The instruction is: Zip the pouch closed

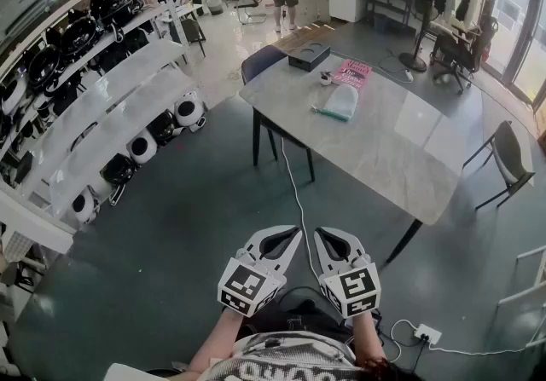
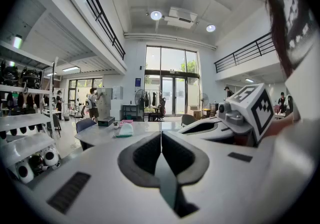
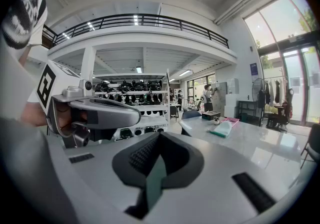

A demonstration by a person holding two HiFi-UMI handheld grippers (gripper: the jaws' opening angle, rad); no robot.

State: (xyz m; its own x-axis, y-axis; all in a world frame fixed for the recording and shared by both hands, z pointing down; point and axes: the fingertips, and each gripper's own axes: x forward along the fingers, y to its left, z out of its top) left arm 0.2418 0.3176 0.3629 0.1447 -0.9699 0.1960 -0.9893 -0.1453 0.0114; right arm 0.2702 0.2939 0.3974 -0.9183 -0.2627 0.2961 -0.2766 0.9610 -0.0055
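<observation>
Tools both clenched and empty: left tool (image 1: pixel 294 234), right tool (image 1: pixel 322 234) side by side, held low above floor (image 1: pixel 188 226). Pouch (image 1: pixel 339 101) lies on far part of surface (image 1: pixel 401 141), just beside pink book (image 1: pixel 351 73), well apart from both tools.

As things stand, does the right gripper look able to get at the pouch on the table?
Probably not from here. The right gripper is shut and held close to the person, while the pouch lies far off on the table. The floor between looks walkable.
</observation>
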